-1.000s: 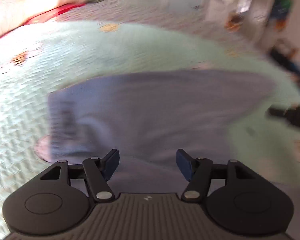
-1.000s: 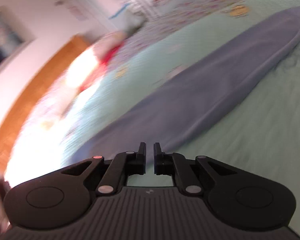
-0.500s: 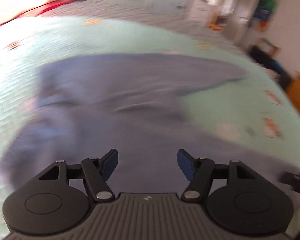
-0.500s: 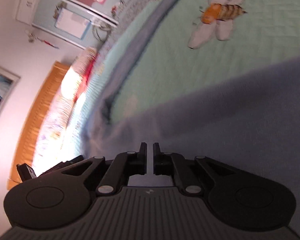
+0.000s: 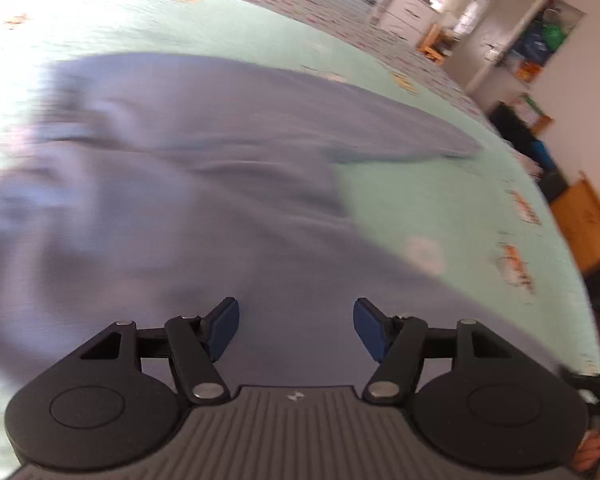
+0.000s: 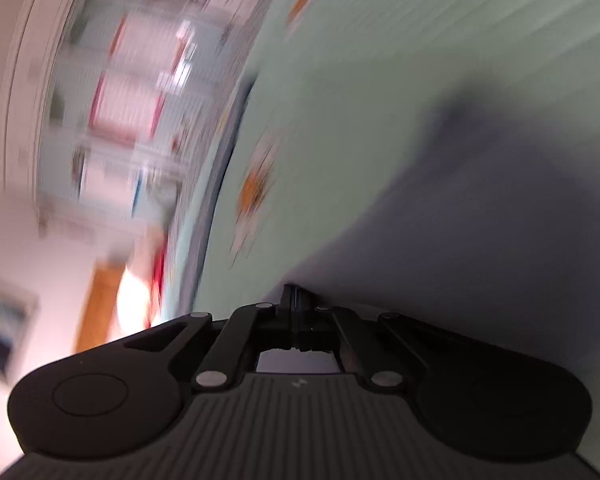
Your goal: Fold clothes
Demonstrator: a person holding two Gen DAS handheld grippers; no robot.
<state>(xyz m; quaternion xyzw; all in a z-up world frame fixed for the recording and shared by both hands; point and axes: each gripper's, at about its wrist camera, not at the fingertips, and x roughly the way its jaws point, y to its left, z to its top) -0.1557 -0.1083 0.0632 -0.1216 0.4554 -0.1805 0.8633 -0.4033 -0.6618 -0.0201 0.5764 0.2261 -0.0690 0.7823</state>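
Observation:
A grey-blue garment lies spread on the mint-green bedspread, one long part reaching to the right. My left gripper hovers just above the cloth with its blue pads wide apart and nothing between them. In the right wrist view the same garment fills the lower right, blurred. My right gripper is shut, and its tips sit at the cloth's edge; a strip of the cloth shows behind them.
The bedspread carries small orange-and-white flower prints. White cabinets and shelves stand beyond the bed's far side, a wooden piece at its right edge. A person's fingers show at lower right.
The right gripper's fingers have come fully together at the garment's edge, and its view has rolled sideways. The left gripper stayed open as it shifted over the cloth.

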